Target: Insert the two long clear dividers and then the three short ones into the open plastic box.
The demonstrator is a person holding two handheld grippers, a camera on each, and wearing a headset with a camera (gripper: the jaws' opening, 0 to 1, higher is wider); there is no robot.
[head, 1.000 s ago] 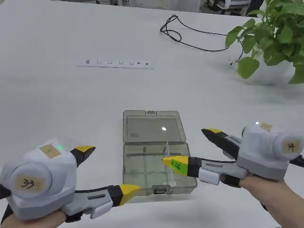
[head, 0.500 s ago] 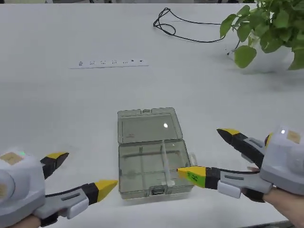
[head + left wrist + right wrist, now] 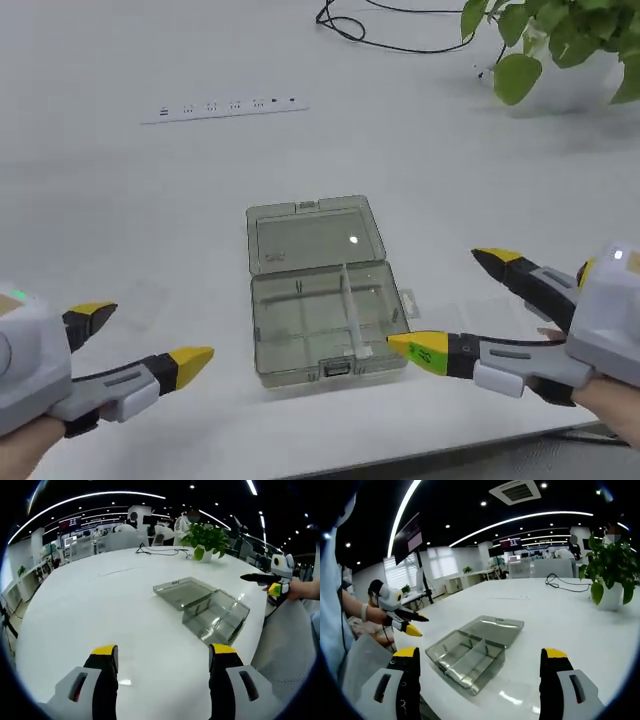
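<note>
- The open plastic box (image 3: 318, 335) is sitting on the white table (image 3: 120, 220), a little below the middle of the head view, with its lid lying flat behind it toward the top of the frame.
- One long clear divider (image 3: 351, 312) is standing inside the box's tray, running from the hinge side to the latch side, right of the tray's middle.
- The left gripper (image 3: 145, 335) is hovering at the lower left of the head view, well apart from the box; its jaws are standing wide apart and gripping nothing.
- The right gripper (image 3: 448, 301) is hovering at the lower right, its lower yellow tip near the box's front right corner; whether it is touching the box I cannot tell. Its jaws are also spread wide, with nothing between them.
- In the left gripper view, the box (image 3: 215, 615) is showing right of centre, beyond the gripper's own parted jaws (image 3: 162, 650), and the right gripper (image 3: 272, 580) is showing at the right edge.
- In the right gripper view, the box (image 3: 470, 655) is lying between and beyond the parted jaws (image 3: 480, 653), with the left gripper (image 3: 405, 620) at the left.
- A white power strip (image 3: 225, 107), a black cable (image 3: 400, 35) and a potted plant (image 3: 560, 40) are lying along the top of the head view.
</note>
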